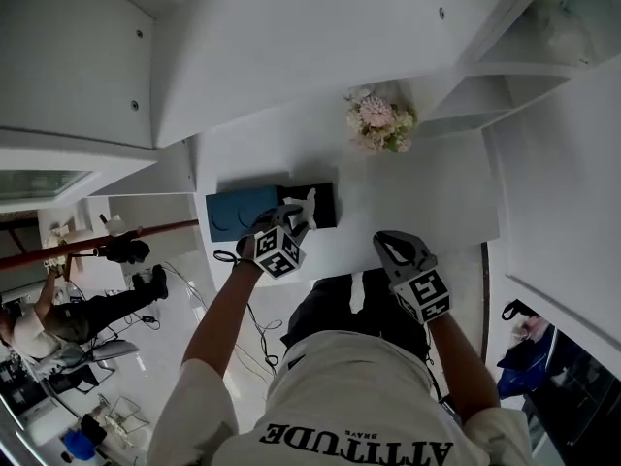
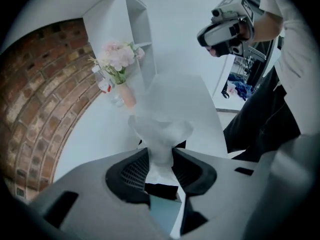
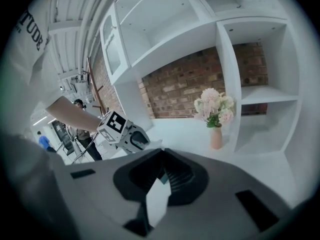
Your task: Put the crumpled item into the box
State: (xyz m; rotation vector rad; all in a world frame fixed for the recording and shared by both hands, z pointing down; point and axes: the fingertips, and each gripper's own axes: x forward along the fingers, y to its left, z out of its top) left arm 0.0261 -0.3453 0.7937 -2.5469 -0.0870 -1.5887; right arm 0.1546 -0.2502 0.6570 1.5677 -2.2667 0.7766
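Observation:
The crumpled item (image 1: pixel 303 205) is a white wad of paper, pinched in my left gripper (image 1: pixel 291 223). In the left gripper view the crumpled item (image 2: pixel 161 134) sticks out past the jaws of my left gripper (image 2: pixel 161 159), which is shut on it. Directly under it lies the box (image 1: pixel 325 204), black inside, with a blue lid (image 1: pixel 238 214) beside it on the left. A strip of the box (image 2: pixel 161 190) shows through the gap between the jaws. My right gripper (image 1: pixel 393 246) hovers at the table's near edge, shut and empty; its tips (image 3: pixel 163 154) meet.
A vase of pink flowers (image 1: pixel 378 124) stands at the back of the white table (image 1: pixel 427 192), near white shelving (image 1: pixel 505 76). A brick wall (image 3: pixel 185 84) lies behind. A person (image 1: pixel 58 318) sits on the floor at the far left among cables.

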